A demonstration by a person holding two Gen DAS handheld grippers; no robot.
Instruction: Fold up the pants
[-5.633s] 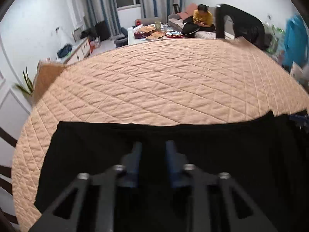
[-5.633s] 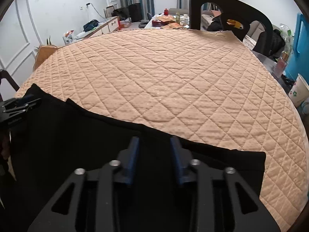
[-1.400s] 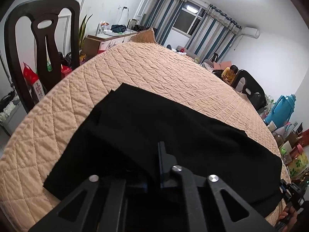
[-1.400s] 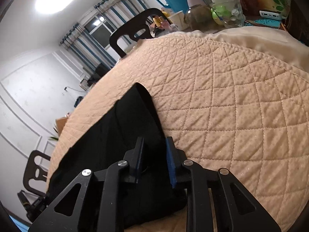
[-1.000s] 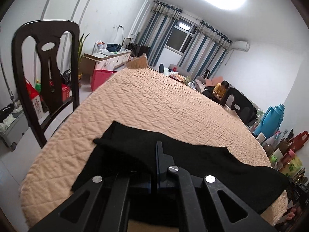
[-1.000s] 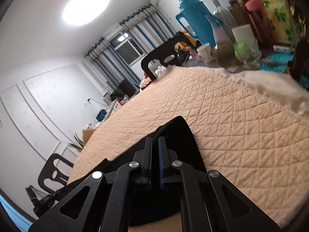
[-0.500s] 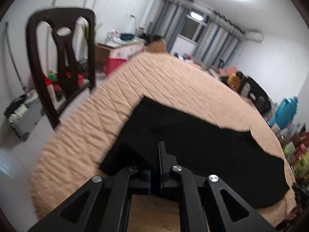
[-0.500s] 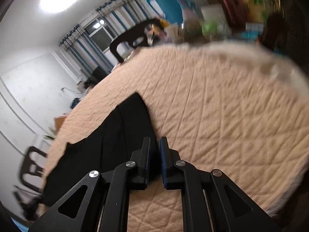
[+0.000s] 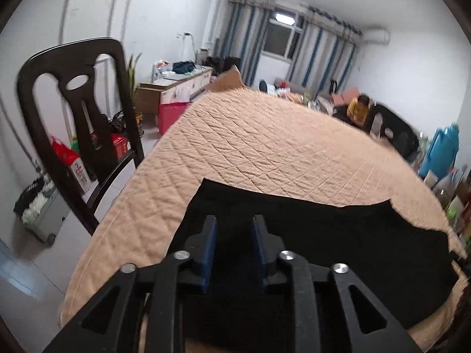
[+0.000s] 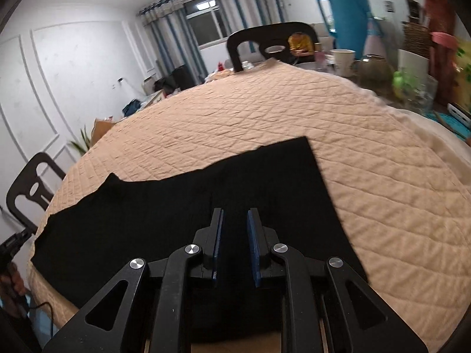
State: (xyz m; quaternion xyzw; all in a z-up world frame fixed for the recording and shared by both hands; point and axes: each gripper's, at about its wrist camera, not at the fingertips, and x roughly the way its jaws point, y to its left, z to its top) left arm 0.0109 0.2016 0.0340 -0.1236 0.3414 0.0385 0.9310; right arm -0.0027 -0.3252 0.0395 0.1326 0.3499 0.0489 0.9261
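Note:
The black pants (image 9: 338,235) lie flat along the near edge of the peach quilted table cover (image 9: 265,147), folded lengthwise. My left gripper (image 9: 234,226) hovers low over their left end. Its blue-padded jaws are opening, and only flat cloth shows beneath the gap. In the right wrist view the pants (image 10: 147,211) stretch away to the left. My right gripper (image 10: 235,220) sits over their right end near the square corner. Its jaws are opening too and the pads press on nothing. The left gripper (image 10: 11,244), in a hand, shows at that view's far left edge.
A dark wooden chair (image 9: 76,111) stands off the table's left edge, another chair (image 10: 270,41) at the far side. A teal thermos (image 10: 344,14), a cup and glass jars (image 10: 412,88) crowd the right. A person (image 9: 360,108) sits on a sofa beyond.
Half a second ago both grippers were shut on the pants' edge. Now both pairs of jaws have parted, the cloth has dropped flat, and both hands have come lower over the table.

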